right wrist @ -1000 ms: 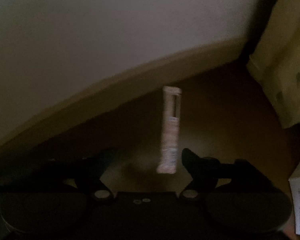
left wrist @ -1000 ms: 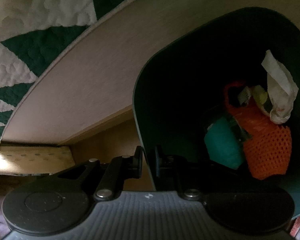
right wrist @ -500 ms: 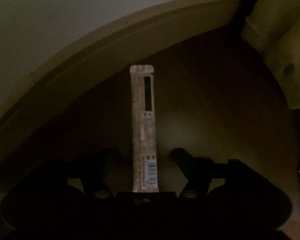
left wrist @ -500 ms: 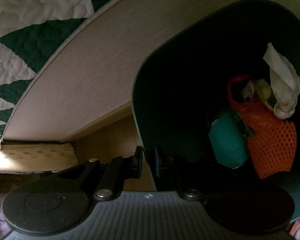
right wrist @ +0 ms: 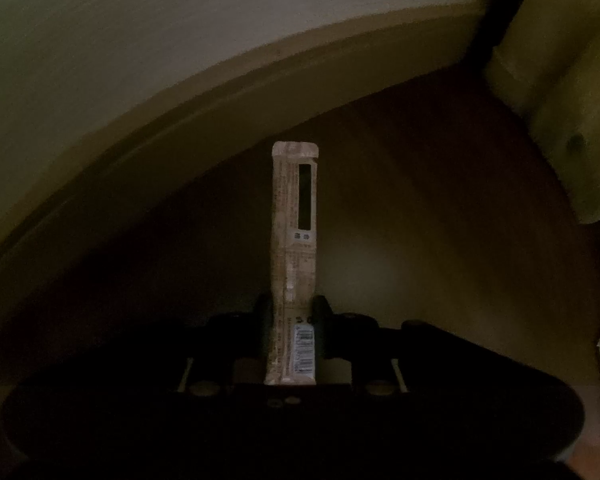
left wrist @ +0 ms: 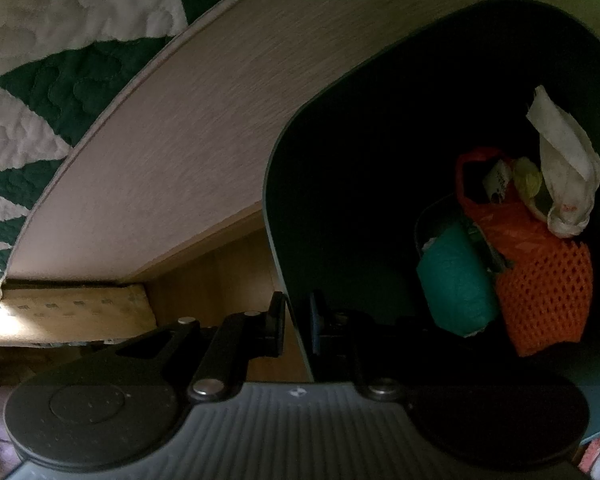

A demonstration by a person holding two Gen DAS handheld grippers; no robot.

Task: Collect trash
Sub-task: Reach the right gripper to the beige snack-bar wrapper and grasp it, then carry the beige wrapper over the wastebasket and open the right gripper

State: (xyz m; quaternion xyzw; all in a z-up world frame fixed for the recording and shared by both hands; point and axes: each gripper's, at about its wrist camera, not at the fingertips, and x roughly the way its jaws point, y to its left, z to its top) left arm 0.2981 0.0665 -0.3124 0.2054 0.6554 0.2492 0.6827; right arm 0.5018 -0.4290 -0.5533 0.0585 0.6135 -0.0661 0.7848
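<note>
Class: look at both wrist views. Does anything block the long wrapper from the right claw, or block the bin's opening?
Nothing visible. The right claw already flanks the long tan stick wrapper; the dark green bin, gripped by the left claw, has an uncovered mouth.

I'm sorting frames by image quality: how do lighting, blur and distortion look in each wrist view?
Left wrist view: unevenly lit, the bed panel bright, the bin interior deep in shadow, though the orange net and tissue read sharply; fisheye bends the panel edge. Right wrist view: very dim, the right gripper nearly black, the wrapper legible and unblurred.
</note>
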